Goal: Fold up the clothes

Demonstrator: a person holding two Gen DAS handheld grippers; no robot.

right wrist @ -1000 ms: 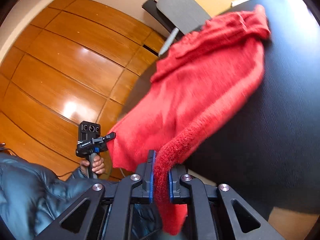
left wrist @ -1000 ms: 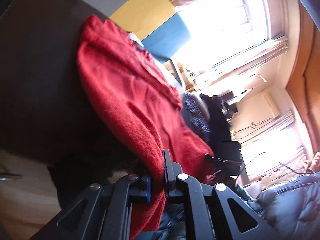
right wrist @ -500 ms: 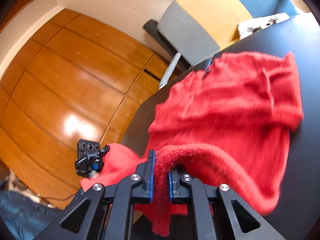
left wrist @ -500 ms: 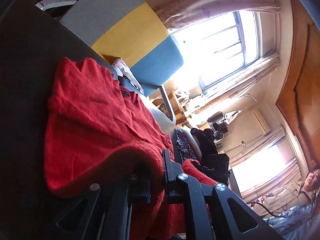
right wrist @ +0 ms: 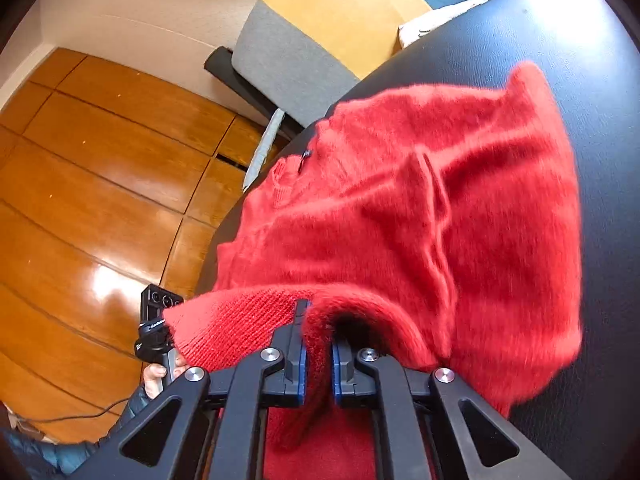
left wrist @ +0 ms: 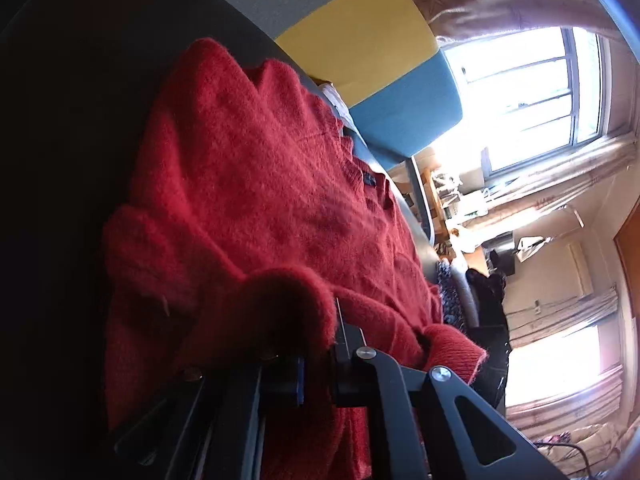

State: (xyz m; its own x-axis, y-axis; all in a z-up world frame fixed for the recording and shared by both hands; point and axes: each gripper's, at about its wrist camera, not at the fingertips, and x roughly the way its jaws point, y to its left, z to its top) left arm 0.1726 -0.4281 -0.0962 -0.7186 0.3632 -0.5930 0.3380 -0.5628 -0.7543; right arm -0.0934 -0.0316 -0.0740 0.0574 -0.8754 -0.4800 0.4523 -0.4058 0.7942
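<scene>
A fuzzy red sweater (left wrist: 256, 184) lies spread on a black table (left wrist: 68, 128), neck end farthest from me. It also shows in the right wrist view (right wrist: 420, 208). My left gripper (left wrist: 318, 364) is shut on the sweater's near edge, which bulges over its fingers. My right gripper (right wrist: 318, 348) is shut on another part of the near hem, with a ribbed cuff (right wrist: 236, 328) hanging to its left. Both grippers hold the near edge over the spread body.
A grey, yellow and blue sofa (right wrist: 320, 28) stands behind the black table (right wrist: 600, 80). A white cushion (right wrist: 440, 20) lies at the table's far edge. Wooden wall panels (right wrist: 100, 184) are on the left. The other hand-held gripper (right wrist: 158, 328) shows beyond the cuff.
Both grippers have carried the sweater's near edge forward and down over the table. The hanging sweater now lies spread, with the held edge folding over its body.
</scene>
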